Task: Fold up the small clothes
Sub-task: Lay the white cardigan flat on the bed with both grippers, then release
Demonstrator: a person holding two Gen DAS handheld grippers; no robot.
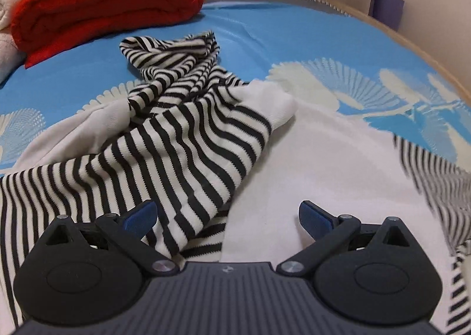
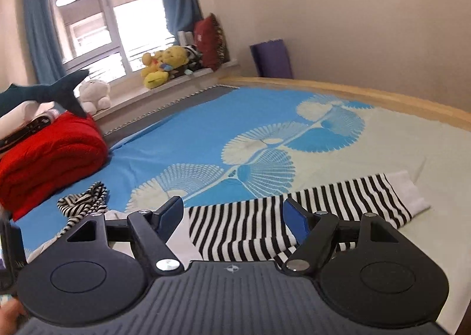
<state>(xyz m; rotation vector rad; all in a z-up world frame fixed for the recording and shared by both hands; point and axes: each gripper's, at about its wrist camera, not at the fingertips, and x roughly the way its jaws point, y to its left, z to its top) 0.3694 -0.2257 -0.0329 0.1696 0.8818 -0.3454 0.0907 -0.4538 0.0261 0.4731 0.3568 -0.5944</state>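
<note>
A black-and-white striped top with white panels lies on the bed, one sleeve folded across its white body and a crumpled striped hood end at the far side. My left gripper hovers open just above it, nothing between its blue pads. In the right wrist view the other striped sleeve with a white cuff lies stretched to the right. My right gripper is open over that sleeve, its pads apart and gripping nothing.
A folded red quilt sits at the far left of the blue patterned bedsheet. Stuffed toys line the window sill. A wooden bed edge runs along the right, with a purple object against the wall.
</note>
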